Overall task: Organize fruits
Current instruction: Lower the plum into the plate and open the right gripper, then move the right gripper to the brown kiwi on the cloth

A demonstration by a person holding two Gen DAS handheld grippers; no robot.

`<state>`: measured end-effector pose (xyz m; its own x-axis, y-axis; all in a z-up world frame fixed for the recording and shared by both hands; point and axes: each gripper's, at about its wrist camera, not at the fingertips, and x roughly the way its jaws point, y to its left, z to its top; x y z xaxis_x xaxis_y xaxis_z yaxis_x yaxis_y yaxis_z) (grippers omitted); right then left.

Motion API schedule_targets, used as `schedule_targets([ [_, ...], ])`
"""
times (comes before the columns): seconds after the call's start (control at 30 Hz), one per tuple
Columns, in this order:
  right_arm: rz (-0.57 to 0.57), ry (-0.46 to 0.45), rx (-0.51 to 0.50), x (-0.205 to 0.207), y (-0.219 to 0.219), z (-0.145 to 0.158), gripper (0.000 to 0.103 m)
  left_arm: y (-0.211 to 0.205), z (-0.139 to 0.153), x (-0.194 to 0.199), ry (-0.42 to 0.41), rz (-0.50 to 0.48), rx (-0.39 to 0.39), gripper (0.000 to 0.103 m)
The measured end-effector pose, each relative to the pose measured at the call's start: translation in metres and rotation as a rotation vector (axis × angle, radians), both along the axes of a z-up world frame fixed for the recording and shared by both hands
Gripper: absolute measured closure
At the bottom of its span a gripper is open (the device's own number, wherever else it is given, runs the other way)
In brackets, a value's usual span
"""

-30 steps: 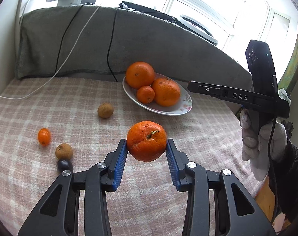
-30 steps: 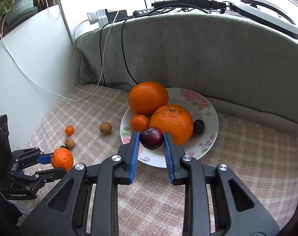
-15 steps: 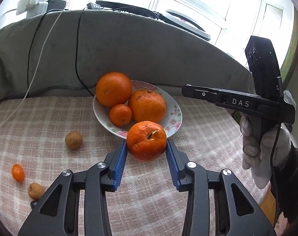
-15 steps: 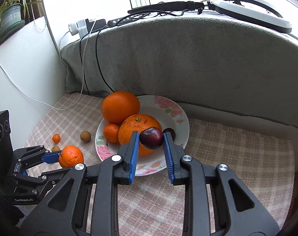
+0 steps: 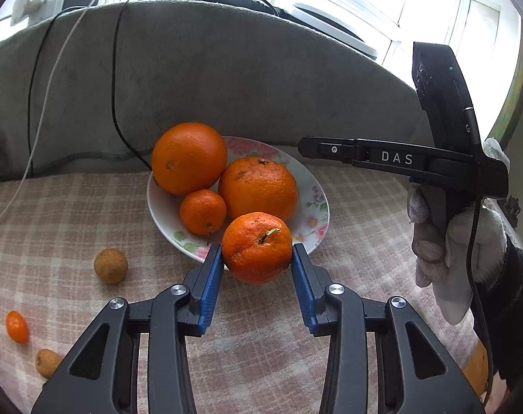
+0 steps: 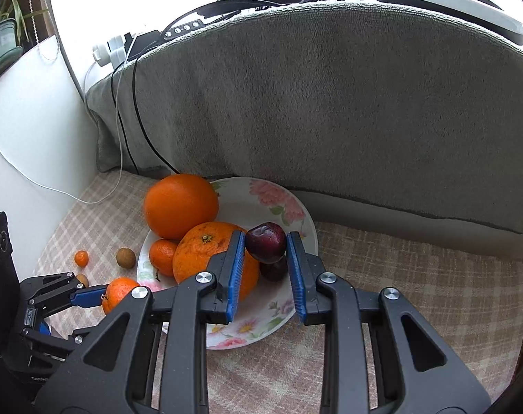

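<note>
My left gripper is shut on a mandarin, held just above the near rim of the flowered plate. On the plate lie a big orange, a second orange and a small tangerine. My right gripper is shut on a dark plum, hanging over the plate above another dark plum. The left gripper with its mandarin shows at the lower left of the right wrist view.
On the checked cloth to the left lie a brown longan, a kumquat and another longan. A grey padded backrest with cables rises behind the plate. A gloved hand holds the right gripper at right.
Both grippers have moved toward the plate with their fruit. The mandarin now reaches the plate's near rim, and the plum has gone from the front rim to over the plate's middle.
</note>
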<state>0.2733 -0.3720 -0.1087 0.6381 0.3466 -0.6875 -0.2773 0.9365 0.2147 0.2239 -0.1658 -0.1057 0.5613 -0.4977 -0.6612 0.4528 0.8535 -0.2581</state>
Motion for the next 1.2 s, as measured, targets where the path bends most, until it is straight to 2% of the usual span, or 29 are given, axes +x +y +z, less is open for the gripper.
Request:
schedule_targets([
  [0.67, 0.010, 0.005, -0.021, 0.019, 0.009, -0.008, 0.077, -0.011, -0.005, 0.005, -0.003, -0.008, 0.031, 0.064],
  [0.7, 0.009, 0.004, -0.023, 0.019, 0.009, -0.008, 0.075, -0.012, -0.005, 0.005, -0.003, -0.008, 0.033, 0.064],
  [0.77, 0.008, -0.001, -0.018, 0.018, 0.009, -0.007, 0.049, -0.016, -0.006, 0.006, -0.004, -0.005, 0.038, 0.063],
  [0.8, 0.006, -0.008, -0.016, 0.017, 0.009, -0.006, 0.044, -0.017, -0.007, 0.006, -0.004, -0.005, 0.043, 0.061],
  [0.83, 0.004, -0.016, -0.015, 0.016, 0.009, -0.004, 0.041, -0.018, -0.006, 0.005, -0.009, -0.004, 0.043, 0.050],
  [0.9, 0.006, -0.022, -0.014, 0.015, 0.009, -0.002, 0.039, -0.018, -0.003, 0.003, -0.029, 0.002, 0.038, 0.036],
  [0.97, 0.003, -0.028, -0.022, 0.014, 0.010, -0.001, 0.026, -0.016, 0.000, 0.002, -0.038, 0.008, 0.040, 0.032],
  [1.03, -0.004, -0.041, -0.025, 0.012, 0.009, 0.002, 0.020, -0.017, 0.002, 0.002, -0.042, 0.012, 0.047, 0.025],
  [1.2, -0.005, -0.055, -0.014, 0.007, 0.008, 0.007, 0.015, -0.017, 0.005, -0.001, -0.037, 0.015, 0.052, 0.025],
])
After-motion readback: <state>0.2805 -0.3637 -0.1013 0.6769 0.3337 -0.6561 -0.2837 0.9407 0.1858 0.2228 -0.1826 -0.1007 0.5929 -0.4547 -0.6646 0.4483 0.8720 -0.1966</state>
